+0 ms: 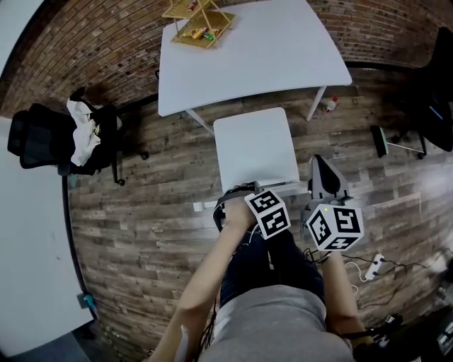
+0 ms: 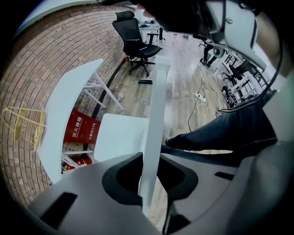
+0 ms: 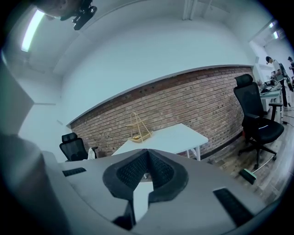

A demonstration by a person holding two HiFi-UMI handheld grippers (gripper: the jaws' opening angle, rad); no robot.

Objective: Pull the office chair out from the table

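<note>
A white chair [image 1: 255, 148] stands on the wood floor just in front of the white table [image 1: 283, 49], its seat outside the table's edge. My left gripper [image 1: 241, 198] points straight down at the top of the chair's backrest. In the left gripper view the thin white backrest [image 2: 156, 114] runs between the jaws of the left gripper [image 2: 149, 183], which are shut on it. My right gripper [image 1: 318, 162] hovers to the right of the chair, aimed at the table. Its jaws [image 3: 147, 151] meet at the tips with nothing held.
A black office chair with a white cloth [image 1: 64, 134] stands at the left, another black chair [image 1: 435, 92] at the right. A wire basket [image 1: 202, 21] sits on the table. A power strip and cables [image 1: 371, 267] lie on the floor at right. A second white table [image 1: 28, 247] fills the left edge.
</note>
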